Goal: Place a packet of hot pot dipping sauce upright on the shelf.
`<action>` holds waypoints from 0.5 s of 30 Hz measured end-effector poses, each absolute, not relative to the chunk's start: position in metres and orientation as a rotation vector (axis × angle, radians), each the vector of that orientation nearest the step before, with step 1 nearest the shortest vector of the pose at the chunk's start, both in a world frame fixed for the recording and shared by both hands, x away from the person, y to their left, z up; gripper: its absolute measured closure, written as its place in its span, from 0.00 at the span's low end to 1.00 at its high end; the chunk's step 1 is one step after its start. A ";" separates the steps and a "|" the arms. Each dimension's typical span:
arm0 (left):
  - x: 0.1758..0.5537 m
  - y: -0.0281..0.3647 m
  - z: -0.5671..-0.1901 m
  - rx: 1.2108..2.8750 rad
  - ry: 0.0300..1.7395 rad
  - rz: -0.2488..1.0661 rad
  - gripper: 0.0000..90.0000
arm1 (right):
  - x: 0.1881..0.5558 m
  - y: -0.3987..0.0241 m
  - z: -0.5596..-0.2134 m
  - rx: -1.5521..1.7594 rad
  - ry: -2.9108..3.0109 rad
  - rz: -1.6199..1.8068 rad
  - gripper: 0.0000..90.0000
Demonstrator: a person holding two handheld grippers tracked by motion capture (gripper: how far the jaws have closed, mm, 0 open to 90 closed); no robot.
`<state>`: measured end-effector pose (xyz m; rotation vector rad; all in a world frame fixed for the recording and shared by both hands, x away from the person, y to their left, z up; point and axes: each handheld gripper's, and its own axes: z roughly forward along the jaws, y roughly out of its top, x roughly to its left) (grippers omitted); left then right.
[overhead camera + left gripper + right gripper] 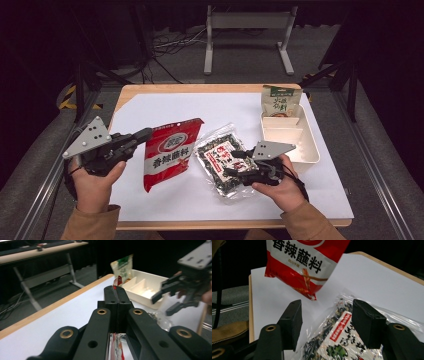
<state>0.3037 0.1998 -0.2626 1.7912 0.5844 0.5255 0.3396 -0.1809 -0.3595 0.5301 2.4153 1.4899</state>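
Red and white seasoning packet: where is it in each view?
High view: red and white seasoning packet left of centre, its edge clamped in the left gripper.
Left gripper view: red sliver past the shut jaws.
Right gripper view: top centre, hanging above the paper.
Shared landmark: clear seaweed bag.

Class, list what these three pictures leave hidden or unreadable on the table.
- Clear seaweed packet: its right end, high view, under the right gripper.
- White tray: contents, high view, too small.
- Green pouch: print, blurred in left gripper view.
- Red sachet: top, cut off in right gripper view.
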 end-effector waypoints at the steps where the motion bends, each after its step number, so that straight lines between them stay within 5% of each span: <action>1: 0.303 0.197 -0.262 1.792 0.571 0.517 1.00 | 0.341 -0.177 -0.360 0.524 2.419 1.498 0.47; 15: 0.285 0.172 -0.255 1.789 0.466 0.465 1.00 | 0.352 -0.142 -0.386 0.491 2.504 1.512 0.43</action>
